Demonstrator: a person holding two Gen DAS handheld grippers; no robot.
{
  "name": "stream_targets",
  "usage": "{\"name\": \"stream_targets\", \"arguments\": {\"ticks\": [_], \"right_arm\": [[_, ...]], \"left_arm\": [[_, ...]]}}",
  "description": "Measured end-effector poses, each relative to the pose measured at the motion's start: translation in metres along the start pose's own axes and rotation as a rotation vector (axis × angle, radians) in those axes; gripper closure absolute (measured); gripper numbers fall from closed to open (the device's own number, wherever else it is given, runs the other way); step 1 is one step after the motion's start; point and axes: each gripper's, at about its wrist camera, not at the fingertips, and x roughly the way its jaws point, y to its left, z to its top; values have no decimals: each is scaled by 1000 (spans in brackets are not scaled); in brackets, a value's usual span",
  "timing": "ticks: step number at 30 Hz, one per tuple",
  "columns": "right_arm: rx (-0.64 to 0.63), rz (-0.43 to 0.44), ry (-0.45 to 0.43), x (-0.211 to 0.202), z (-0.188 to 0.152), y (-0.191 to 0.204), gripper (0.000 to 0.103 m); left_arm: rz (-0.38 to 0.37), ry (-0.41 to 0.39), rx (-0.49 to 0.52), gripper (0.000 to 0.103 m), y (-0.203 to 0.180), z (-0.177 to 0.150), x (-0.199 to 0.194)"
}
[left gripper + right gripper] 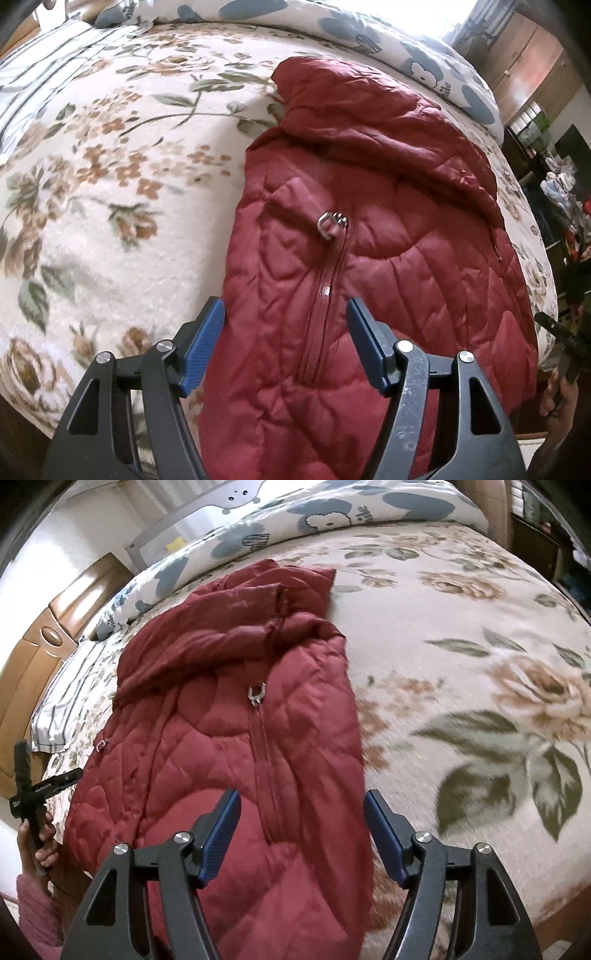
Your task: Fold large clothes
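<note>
Jacket: red quilted jacket (369,258) lies zipped and front-up on the bed, sides already turned in to make a narrow strip for folding.
Zipper pull (330,225): sits near the collar.
Left gripper (284,321): open, empty, hovering over the hem.
Right gripper (301,812): open, empty, above the hem's other edge.
Bedspread (110,184): floral, a soft, roomy folding surface.

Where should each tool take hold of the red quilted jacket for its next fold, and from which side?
A judgement: grip the red quilted jacket at its near hem corners, coming in from the near bed edge. It lies flat and zipped on the floral bedspread, collar far, hem nearest. The left tool and right tool are open above that end, so pinching each thin corner lets the hem fold up toward the zipper pull.
</note>
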Motion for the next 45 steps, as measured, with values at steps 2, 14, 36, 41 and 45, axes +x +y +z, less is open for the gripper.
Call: {"name": "stream_targets", "arguments": {"ticks": [2,14,36,41,45], "right_arm": [[2,-6,10,-1,-7,-3,32],[12,3,54,-3,-37,-10,32],[106,261,99,-2,-89,-29,38],[92,298,96,-1,-92,-32,43],[120,327,113,9,-95,-36,41]], "left_arm": [[-2,6,-4,35,4,-6,-2],[-21,29,-25,35,25,-35,-14],[-206,113,7,30,22,-96,-13],[-211,117,33,30,18,-101,-12],[-212,124,45,30,17,-100,-9]]}}
